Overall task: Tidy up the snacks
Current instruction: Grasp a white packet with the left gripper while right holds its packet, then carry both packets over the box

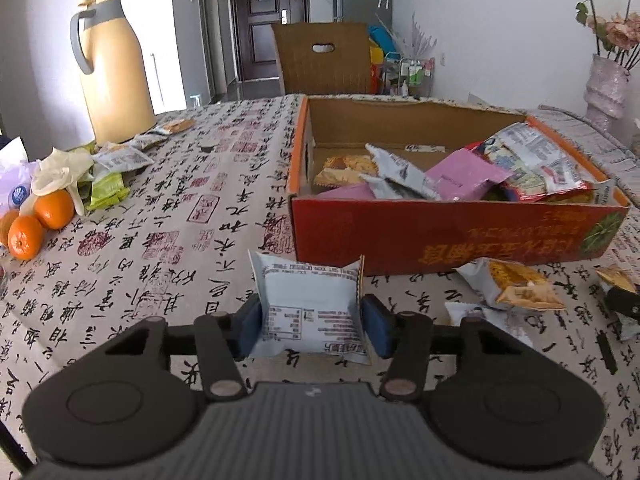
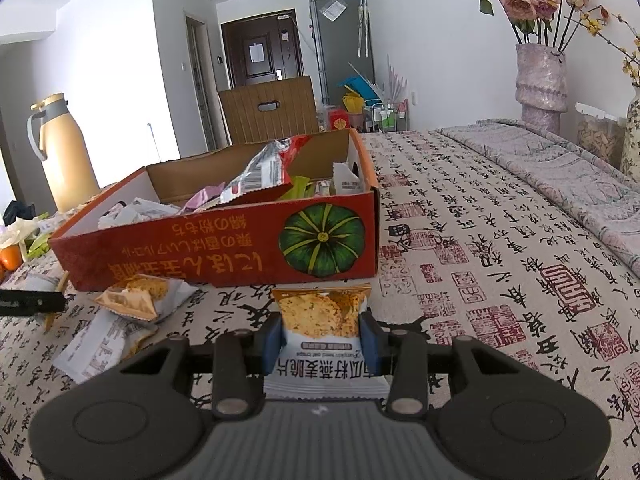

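My left gripper [image 1: 312, 326] is shut on a white snack packet [image 1: 310, 304], back side up, held just in front of the red cardboard box [image 1: 440, 236]. The box holds several snack packets [image 1: 460, 176]. My right gripper [image 2: 322, 338] is shut on an oat crisp packet [image 2: 320, 320], held before the same box's near wall [image 2: 224, 248] below its pumpkin picture. Loose oat crisp packets lie on the tablecloth beside the box in the left wrist view [image 1: 512, 284] and in the right wrist view [image 2: 140, 296].
A yellow thermos jug [image 1: 112, 68] stands at the far left with oranges [image 1: 36, 220], green packets [image 1: 106, 190] and a glove beside it. A vase of flowers [image 2: 540, 80] stands far right. A wooden chair back [image 1: 324, 60] is behind the table.
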